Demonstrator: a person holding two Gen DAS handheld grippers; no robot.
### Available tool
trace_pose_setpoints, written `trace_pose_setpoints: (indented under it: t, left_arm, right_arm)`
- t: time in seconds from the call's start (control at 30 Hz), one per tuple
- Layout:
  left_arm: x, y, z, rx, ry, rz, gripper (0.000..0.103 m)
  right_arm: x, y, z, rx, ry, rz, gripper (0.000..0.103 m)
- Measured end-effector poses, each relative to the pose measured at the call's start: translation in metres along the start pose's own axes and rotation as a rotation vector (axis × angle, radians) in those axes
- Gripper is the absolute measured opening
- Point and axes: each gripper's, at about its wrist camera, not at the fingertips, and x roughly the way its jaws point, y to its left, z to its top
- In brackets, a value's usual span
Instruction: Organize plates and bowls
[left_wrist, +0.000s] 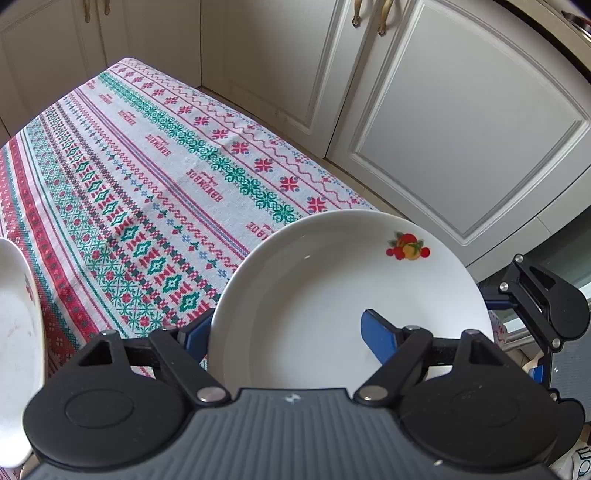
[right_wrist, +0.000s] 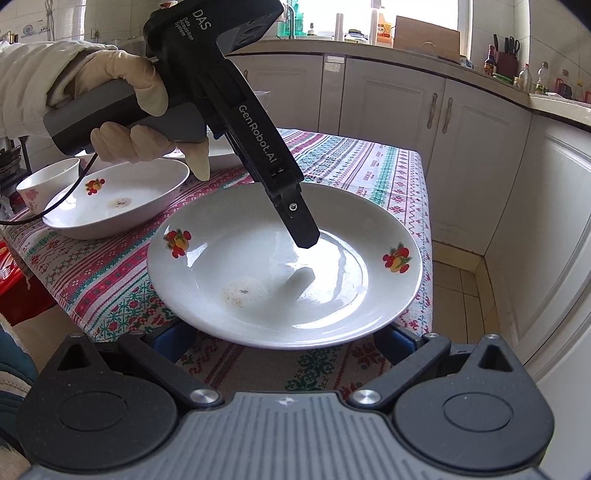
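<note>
Your left hand-held gripper (left_wrist: 284, 332) has closed on the rim of the white plate (right_wrist: 284, 266), one blue finger (left_wrist: 380, 336) inside it and one outside. The plate sits at the worktop's near edge, by the corner closest to the cream cabinets (right_wrist: 476, 147). Your right hand-held gripper (right_wrist: 284, 343) is spread wide, a finger on either side of the plate's near rim; you cannot tell whether they touch it. The embroidered tablecloth (left_wrist: 147, 177) covers the worktop. A second plate (right_wrist: 118, 199) and a small bowl (right_wrist: 48, 184) stand toward the far left edge.
</note>
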Motion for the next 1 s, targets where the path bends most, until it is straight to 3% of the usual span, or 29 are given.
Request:
trace_pose_setpoints:
  t: [0.4, 1.0]
  left_arm:
    - [0.0, 0.001, 0.0, -0.002, -0.006, -0.009, 0.082]
    - [-0.007, 0.035, 0.024, -0.052, -0.091, 0.01, 0.082]
  right_arm:
    - [0.002, 0.001, 0.006, -0.012, 0.035, -0.001, 0.103]
    - [0.023, -0.019, 0.034, -0.066, 0.043, 0.013, 0.103]
